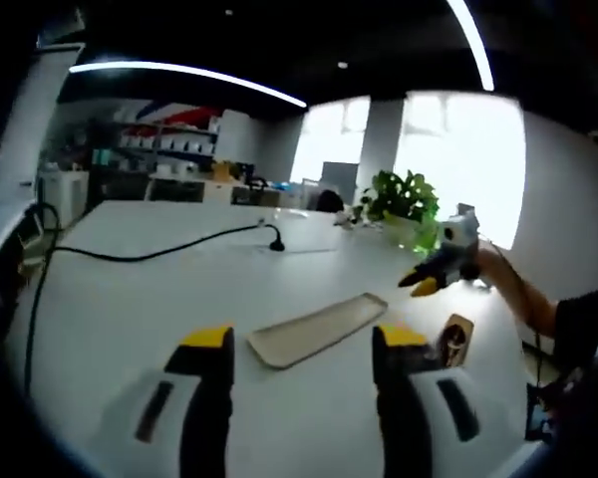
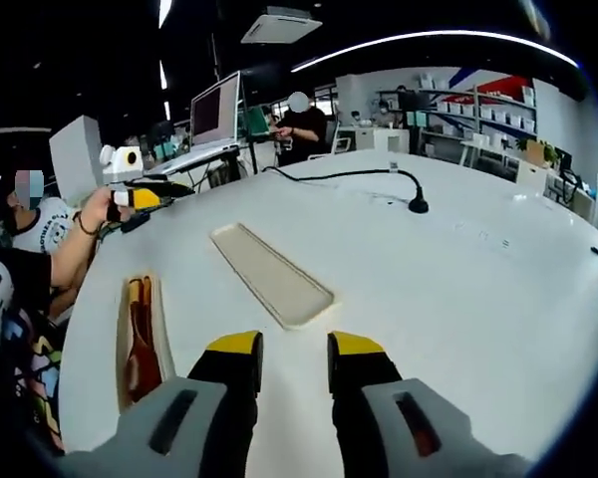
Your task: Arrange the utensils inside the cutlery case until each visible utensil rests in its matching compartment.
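I read this as the start: nothing is gripped yet. In the left gripper view my left tongs (image 1: 304, 363) stand open and empty at the bottom centre, over the white bench (image 1: 130, 309). In the right gripper view my right tongs (image 2: 294, 363) sit nearly closed, holding nothing. The cutlery case (image 2: 143, 344), with brown utensils (image 2: 137, 349) inside, lies at lower left; its pale lid (image 2: 269, 272) rests mid-frame, apart from it. Next I judge I must bring one set of tongs over the case and pick out a utensil.
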`<action>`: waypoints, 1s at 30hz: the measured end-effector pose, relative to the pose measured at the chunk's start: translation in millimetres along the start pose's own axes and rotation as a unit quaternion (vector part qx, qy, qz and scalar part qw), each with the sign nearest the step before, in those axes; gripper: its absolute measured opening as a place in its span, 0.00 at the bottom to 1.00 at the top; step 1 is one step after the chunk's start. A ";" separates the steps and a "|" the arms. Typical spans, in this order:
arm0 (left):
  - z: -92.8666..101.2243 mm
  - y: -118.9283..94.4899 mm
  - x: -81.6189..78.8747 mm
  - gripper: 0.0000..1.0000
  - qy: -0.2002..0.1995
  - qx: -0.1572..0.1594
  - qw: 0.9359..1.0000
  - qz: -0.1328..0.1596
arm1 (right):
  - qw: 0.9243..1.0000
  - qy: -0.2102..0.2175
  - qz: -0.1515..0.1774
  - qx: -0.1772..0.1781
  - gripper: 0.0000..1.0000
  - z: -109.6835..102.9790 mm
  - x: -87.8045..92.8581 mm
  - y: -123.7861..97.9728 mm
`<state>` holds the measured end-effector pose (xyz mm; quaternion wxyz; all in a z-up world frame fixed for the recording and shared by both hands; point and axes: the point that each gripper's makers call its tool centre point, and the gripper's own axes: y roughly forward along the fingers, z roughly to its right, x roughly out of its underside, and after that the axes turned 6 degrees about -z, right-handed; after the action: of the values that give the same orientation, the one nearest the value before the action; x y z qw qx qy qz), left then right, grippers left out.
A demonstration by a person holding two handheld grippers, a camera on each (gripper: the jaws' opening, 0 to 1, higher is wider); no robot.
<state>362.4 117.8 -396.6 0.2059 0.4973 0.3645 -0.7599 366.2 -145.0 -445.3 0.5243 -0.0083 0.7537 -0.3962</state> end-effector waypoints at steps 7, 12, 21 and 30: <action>-3.3 15.6 1.9 0.56 -0.061 0.051 0.997 0.005 | 1.000 0.015 0.018 -0.012 0.27 6.8 -5.0 11.2; -7.3 26.5 11.3 0.50 -0.079 0.053 0.995 -0.021 | 0.999 0.022 0.022 -0.012 0.26 13.3 -9.3 19.7; -5.7 41.9 12.4 0.42 -0.112 0.074 0.990 -0.034 | 0.997 0.064 0.025 -0.029 0.24 11.7 -13.9 36.0; -2.0 49.8 20.2 0.44 -0.143 0.071 0.986 -0.053 | 0.996 0.081 0.011 -0.027 0.24 16.7 -10.7 37.5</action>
<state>388.7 88.0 -432.7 0.1794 0.3766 0.3028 -0.8569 399.5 -124.6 -461.9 0.4655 0.0178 0.8039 -0.3699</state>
